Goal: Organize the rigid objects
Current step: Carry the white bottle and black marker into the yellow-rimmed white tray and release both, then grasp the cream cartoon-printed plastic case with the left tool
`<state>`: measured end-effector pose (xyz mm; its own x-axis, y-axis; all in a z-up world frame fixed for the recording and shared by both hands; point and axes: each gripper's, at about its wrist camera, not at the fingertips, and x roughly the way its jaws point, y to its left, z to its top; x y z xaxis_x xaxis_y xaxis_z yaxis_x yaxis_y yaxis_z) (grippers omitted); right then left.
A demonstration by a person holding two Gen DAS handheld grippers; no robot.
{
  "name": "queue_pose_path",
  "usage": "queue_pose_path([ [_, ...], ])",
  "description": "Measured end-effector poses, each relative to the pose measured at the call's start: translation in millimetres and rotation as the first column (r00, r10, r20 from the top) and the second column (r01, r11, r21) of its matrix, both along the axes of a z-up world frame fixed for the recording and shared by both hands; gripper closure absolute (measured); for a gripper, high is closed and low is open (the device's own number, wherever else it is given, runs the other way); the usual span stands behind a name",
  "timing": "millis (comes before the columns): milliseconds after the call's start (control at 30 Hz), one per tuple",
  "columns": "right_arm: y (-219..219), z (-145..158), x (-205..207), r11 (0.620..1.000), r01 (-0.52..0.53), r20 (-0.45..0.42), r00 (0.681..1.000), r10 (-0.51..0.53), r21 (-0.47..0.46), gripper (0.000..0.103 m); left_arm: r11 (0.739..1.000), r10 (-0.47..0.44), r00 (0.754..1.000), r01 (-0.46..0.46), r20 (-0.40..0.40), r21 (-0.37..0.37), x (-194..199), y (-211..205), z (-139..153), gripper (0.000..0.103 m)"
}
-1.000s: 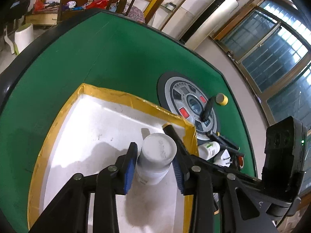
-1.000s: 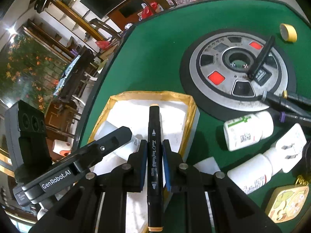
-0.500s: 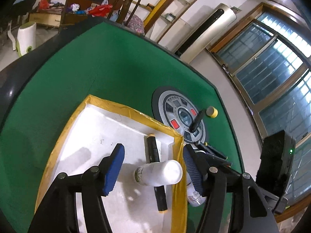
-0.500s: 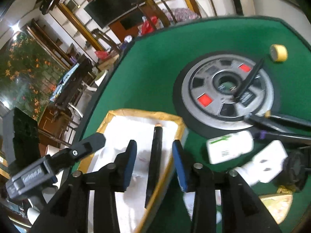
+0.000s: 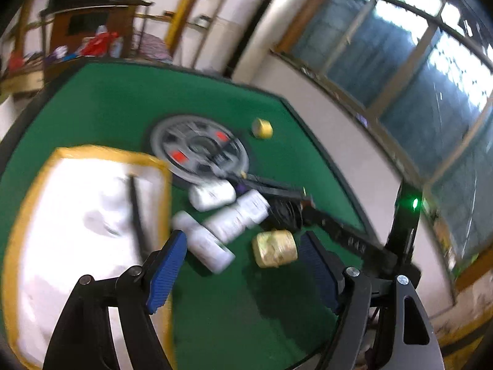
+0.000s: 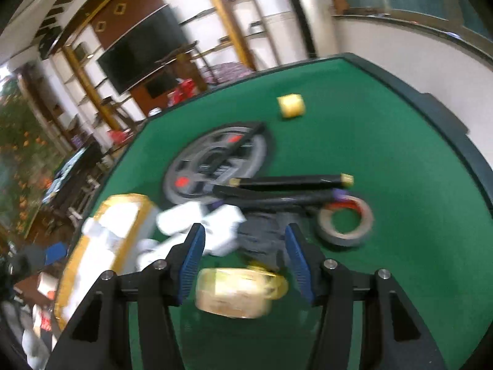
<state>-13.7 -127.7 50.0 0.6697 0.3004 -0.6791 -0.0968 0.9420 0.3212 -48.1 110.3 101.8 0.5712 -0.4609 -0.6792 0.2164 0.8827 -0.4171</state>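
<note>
Green felt table [image 5: 101, 104]: we are seeing one, with a round grey dial [image 5: 200, 151] set in its middle.
Tray: we are counting one white yellow-rimmed tray [image 5: 92, 151], with one black marker pen [image 5: 135, 209] lying inside.
Bottles: we are counting three white plastic bottles [image 5: 212, 195] lying just beside the tray's rim, blurred.
Yellow tin: one pale square tin [image 5: 274, 248] is lying between both sets of fingers.
Tape: one grey roll [image 6: 343, 223] and one small yellow roll [image 6: 291, 106].
Left gripper [image 5: 243, 273]: we are holding it spread wide, empty.
Right gripper [image 6: 243, 259]: we are holding it spread wide, empty.
</note>
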Motion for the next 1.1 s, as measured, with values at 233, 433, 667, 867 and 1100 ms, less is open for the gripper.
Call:
queue_pose_path([
  [233,-39,-17,-11,0.999,0.046,0.026,0.999,-0.047,0.021,0.05,0.982,-0.127,0.991,0.133,-0.051,0.135,-11,-74,-35,0.024],
  [433,-66,-29,-13,0.991,0.075,0.009,0.997,-0.076,0.111,0.05,0.938,-0.207,0.978,0.198,0.002,0.284,-5,-113,-43,0.024],
  [667,-72,-31,-13,0.983,0.074,-0.002,0.997,-0.075,0.17,0.049,0.883,-0.297,0.954,0.294,-0.049,0.365,23,-141,-71,0.024],
  [867,-71,-32,-12,0.982,0.072,-0.003,0.997,-0.072,0.177,0.042,0.87,-0.426,0.902,0.43,-0.069,0.241,12,-157,-63,0.024],
  [1100,-74,-35,-10,0.977,0.076,-0.016,0.997,-0.075,0.2,0.042,0.855,-0.412,0.911,0.385,0.003,0.346,5,-155,-49,0.023],
])
